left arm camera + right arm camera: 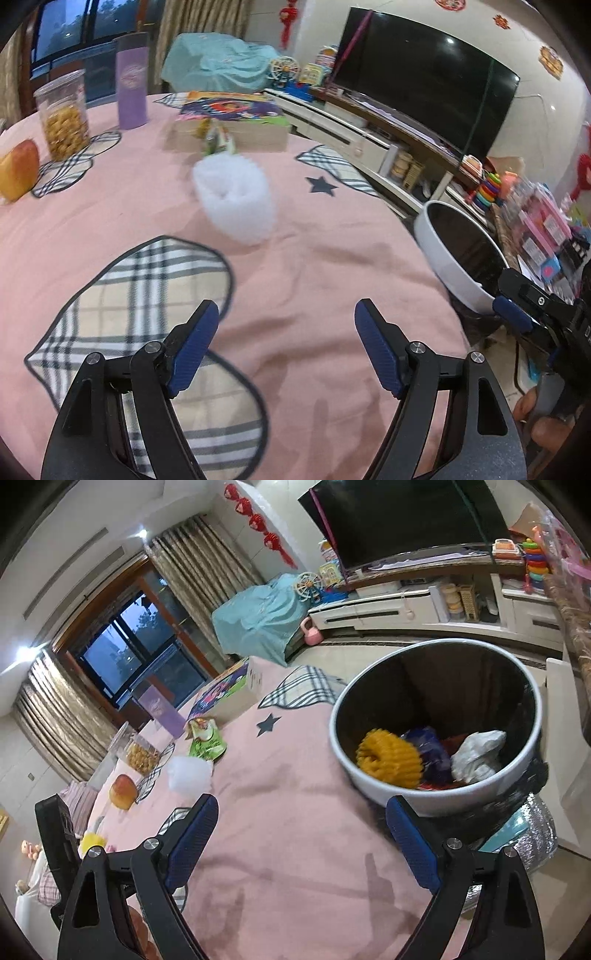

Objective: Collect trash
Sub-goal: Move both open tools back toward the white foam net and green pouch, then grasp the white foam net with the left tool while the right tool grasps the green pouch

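A white foam net [234,197] lies on the pink tablecloth ahead of my left gripper [286,328], which is open and empty. A green snack wrapper [218,138] lies farther back by the box; in the right wrist view the wrapper [206,738] and the foam net [190,775] sit to the left. My right gripper [301,825] is open with nothing between its fingers, close to the white trash bin [406,797]. Inside the bin lie a yellow foam net [388,758], a blue wrapper [430,753] and crumpled white paper [478,755]. The bin [436,243] stands off the table's right edge.
On the table stand a cookie jar [64,114], a purple canister [131,81], an apple [18,170] and a box with a colourful book [231,122]. A TV stand with a television [424,81] and toys lies beyond. A hand [543,424] holds the right gripper.
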A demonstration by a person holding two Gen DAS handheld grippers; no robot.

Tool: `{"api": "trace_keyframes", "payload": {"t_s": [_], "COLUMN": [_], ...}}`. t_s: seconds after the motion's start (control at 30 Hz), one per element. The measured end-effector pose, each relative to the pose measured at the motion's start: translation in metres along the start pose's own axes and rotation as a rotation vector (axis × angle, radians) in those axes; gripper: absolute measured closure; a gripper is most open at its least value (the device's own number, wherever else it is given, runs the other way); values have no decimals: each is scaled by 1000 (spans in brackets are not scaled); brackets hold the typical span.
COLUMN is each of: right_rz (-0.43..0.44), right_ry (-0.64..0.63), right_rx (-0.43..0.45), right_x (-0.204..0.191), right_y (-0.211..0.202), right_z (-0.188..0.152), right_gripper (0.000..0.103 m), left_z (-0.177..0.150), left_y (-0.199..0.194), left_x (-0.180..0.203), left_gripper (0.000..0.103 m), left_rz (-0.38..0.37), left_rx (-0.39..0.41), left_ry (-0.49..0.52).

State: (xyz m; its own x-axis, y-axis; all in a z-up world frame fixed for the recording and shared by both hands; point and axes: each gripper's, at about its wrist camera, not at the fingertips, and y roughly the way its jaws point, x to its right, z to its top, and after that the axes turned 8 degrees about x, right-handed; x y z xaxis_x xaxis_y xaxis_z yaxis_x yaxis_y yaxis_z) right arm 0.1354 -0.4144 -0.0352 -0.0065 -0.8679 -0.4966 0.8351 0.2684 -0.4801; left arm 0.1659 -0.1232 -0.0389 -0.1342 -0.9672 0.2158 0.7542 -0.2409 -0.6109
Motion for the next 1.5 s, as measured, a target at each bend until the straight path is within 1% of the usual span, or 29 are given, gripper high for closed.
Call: {"api": "trace_keyframes", "payload": {"t_s": [0.23,0.43,0.53,0.63,0.83,0.97,1.03,1.1,1.17,1.33,1.43,1.5], "right_rz": [17,37,40,45,39,40,38,34,34,48,58,64], "right_ry": [-25,-43,-47,-49,-55,-55,-55,-52,-51,-64,-77,-91], "right_rx": [-31,-47,-51,-59,-64,-70,-71,-76,-77,-81,-83,-93], "right_x": [-18,-33,-37,-38,-38,-36,-36,-35,-35,-43,-51,-60], "right_y": [9,14,17,20,26,31,33,37,39,49,59,71], "right_z": [-10,-18,-20,-20,-20,-18,-18,-17,-17,-16,-16,-17], "right_gripper": [9,9,9,9,9,9,9,10,9,10,10,10], "left_z": [-5,1,9,20,33,39,40,41,39,36,34,32], "left_y": [-6,-4,5,17,45,57,62,68,69,46,31,25], "left_x": [-20,-32,-34,-38,-36,-32,-32,-32,-36,-54,-74,-91], "left_gripper": [25,25,25,25,25,26,37,68,77,79,80,80], "left_rz": [24,29,46,31,34,33,27,9,2,6,14,21], "left_rx": [0,7,18,14,-4,8,10,-12,-25,3,10,-3], "left_ry": [-34,-55,-43,-68,-46,-39,-38,-39,-41,-53,-58,-73]}}
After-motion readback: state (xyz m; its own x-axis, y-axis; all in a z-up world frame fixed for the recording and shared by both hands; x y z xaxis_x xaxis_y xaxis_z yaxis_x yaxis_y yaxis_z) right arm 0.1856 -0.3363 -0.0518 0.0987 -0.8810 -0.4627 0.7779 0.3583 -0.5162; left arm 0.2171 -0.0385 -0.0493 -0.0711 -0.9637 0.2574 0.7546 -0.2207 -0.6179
